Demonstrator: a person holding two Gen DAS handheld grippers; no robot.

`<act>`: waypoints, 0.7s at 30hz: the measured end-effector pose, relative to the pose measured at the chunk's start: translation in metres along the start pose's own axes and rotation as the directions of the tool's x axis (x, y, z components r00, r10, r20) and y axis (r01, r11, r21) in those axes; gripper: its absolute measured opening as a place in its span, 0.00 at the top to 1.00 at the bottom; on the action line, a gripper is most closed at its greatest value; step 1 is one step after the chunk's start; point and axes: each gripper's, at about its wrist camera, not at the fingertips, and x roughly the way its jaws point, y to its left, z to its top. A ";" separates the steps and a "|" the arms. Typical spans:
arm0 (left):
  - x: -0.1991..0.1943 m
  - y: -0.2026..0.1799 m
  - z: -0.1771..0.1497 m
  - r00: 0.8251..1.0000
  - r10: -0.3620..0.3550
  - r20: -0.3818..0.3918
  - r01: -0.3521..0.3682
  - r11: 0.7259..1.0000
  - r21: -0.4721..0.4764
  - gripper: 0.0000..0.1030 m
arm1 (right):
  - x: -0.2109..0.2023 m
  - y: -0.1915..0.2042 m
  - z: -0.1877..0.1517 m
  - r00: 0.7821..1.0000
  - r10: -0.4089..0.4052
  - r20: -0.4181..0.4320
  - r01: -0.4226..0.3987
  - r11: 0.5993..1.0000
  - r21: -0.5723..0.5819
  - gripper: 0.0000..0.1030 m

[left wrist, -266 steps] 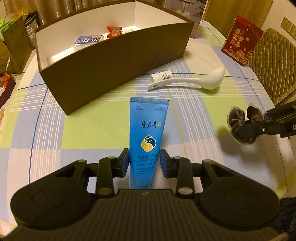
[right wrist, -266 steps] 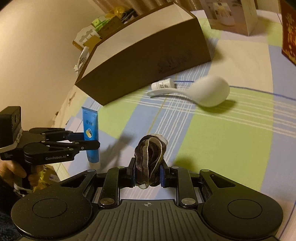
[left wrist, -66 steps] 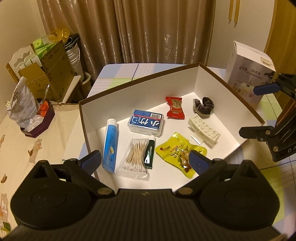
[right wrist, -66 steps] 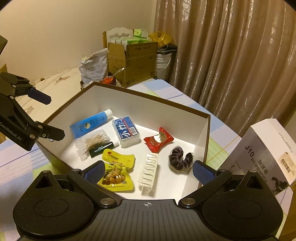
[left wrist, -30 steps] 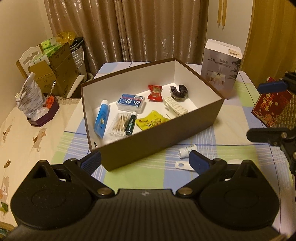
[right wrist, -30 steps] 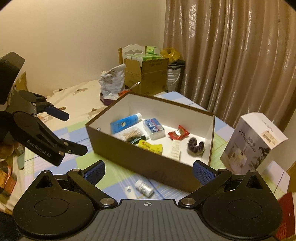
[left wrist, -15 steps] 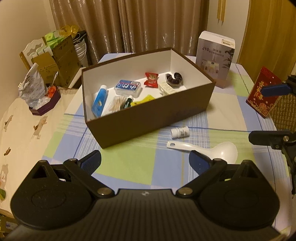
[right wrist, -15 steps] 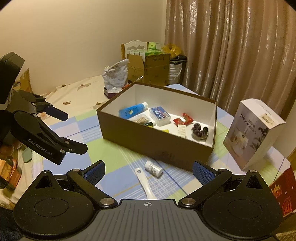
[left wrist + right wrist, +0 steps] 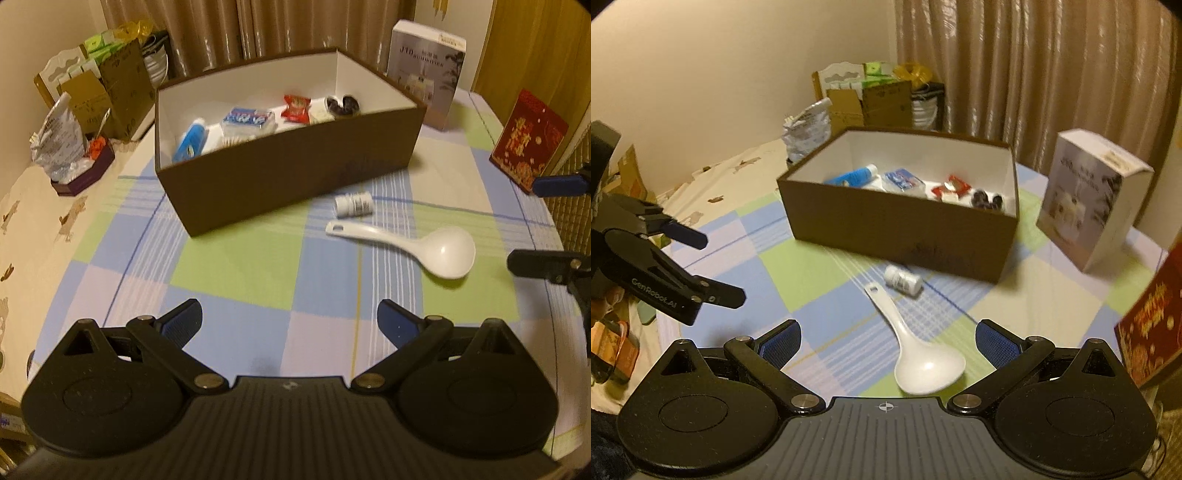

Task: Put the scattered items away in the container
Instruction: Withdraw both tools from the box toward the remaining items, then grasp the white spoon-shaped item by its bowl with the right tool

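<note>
Left gripper [image 9: 290, 325]: we hold it spread wide with nothing between the blue pads; it hangs over bare checked cloth.
Right gripper [image 9: 888, 345]: also wide apart and empty, with the spoon's bowl lying between the fingers' line of sight, at about 6 o'clock from the box.
What changed: two seconds ago both our grippers were right over the open box; now we have pulled back from it and dropped toward the table [image 9: 236, 258], so the loose things fill the near view.
Spoon [image 9: 916, 350]: white, lying flat on the cloth, handle pointing toward the box, bowl nearest our right gripper.
Small bottle [image 9: 903, 279]: white, on its side, just beside the spoon's handle tip and close to the box's front wall; we cannot tell if they touch.
Box [image 9: 288, 173]: brown outside, white inside, at 12 o'clock from both grippers; it holds the blue tube [image 9: 190, 140], a hair tie [image 9: 341, 104], a red packet and more.
What it means: we judge the last drop-off finished; two scattered things remain, and the spoon looks like our right gripper's next pick.
</note>
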 end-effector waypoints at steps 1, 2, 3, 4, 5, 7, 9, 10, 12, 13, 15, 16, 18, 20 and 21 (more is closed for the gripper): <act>0.003 0.001 -0.002 1.000 0.002 -0.009 -0.002 1.000 -0.002 0.03 | 0.001 -0.002 -0.003 1.000 -0.001 -0.004 0.001 1.000 0.014 0.00; 0.005 0.001 -0.004 1.000 0.005 -0.015 -0.005 1.000 -0.002 0.03 | 0.001 -0.003 -0.006 1.000 -0.002 -0.007 0.003 1.000 0.028 0.00; 0.006 0.002 -0.006 1.000 0.007 -0.019 -0.007 1.000 -0.003 0.03 | 0.002 -0.005 -0.009 1.000 -0.005 -0.012 0.005 0.999 0.044 0.00; 0.008 0.003 -0.007 1.000 0.008 -0.022 -0.008 1.000 -0.003 0.03 | 0.003 -0.007 -0.013 1.000 -0.008 -0.017 0.009 0.998 0.059 0.00; 0.009 0.004 -0.009 1.000 0.007 -0.024 -0.007 1.000 -0.003 0.03 | 0.005 -0.009 -0.017 1.000 -0.014 -0.025 0.016 0.997 0.074 0.00; 0.011 0.006 -0.012 1.000 0.003 -0.027 -0.003 1.000 -0.001 0.03 | 0.007 -0.012 -0.026 0.999 -0.030 -0.043 0.034 0.994 0.101 0.00; 0.013 0.008 -0.013 1.000 0.002 -0.029 -0.002 1.000 0.004 0.03 | 0.010 -0.015 -0.035 0.997 -0.047 -0.060 0.055 0.989 0.136 0.00; 0.015 0.009 -0.014 1.000 0.002 -0.031 -0.002 1.000 0.007 0.04 | 0.012 -0.017 -0.040 0.996 -0.053 -0.069 0.063 0.986 0.157 0.00; 0.018 0.011 -0.016 0.999 0.005 -0.035 -0.005 1.000 0.010 0.04 | 0.014 -0.022 -0.048 0.994 -0.060 -0.091 0.078 0.976 0.202 0.00; 0.020 0.012 -0.016 0.999 0.006 -0.037 -0.006 1.000 0.012 0.04 | 0.015 -0.023 -0.051 0.992 -0.069 -0.101 0.090 0.971 0.220 0.00; 0.023 0.014 -0.016 0.999 0.005 -0.042 -0.005 1.000 0.014 0.04 | 0.017 -0.026 -0.056 0.989 -0.085 -0.121 0.113 0.962 0.248 0.00; 0.025 0.015 -0.016 0.999 0.003 -0.043 -0.002 1.000 0.015 0.04 | 0.017 -0.027 -0.058 0.988 -0.087 -0.127 0.118 0.958 0.260 0.00; 0.029 0.016 -0.014 0.999 -0.002 -0.045 0.003 1.000 0.020 0.04 | 0.018 -0.028 -0.062 0.987 -0.086 -0.136 0.122 0.951 0.284 0.00; 0.032 0.017 -0.012 0.999 -0.008 -0.044 0.010 1.000 0.028 0.04 | 0.019 -0.029 -0.065 0.986 -0.088 -0.144 0.129 0.944 0.305 0.00; 0.033 0.017 -0.011 0.999 -0.013 -0.043 0.014 0.999 0.033 0.04 | 0.019 -0.029 -0.066 0.985 -0.090 -0.148 0.133 0.940 0.314 0.00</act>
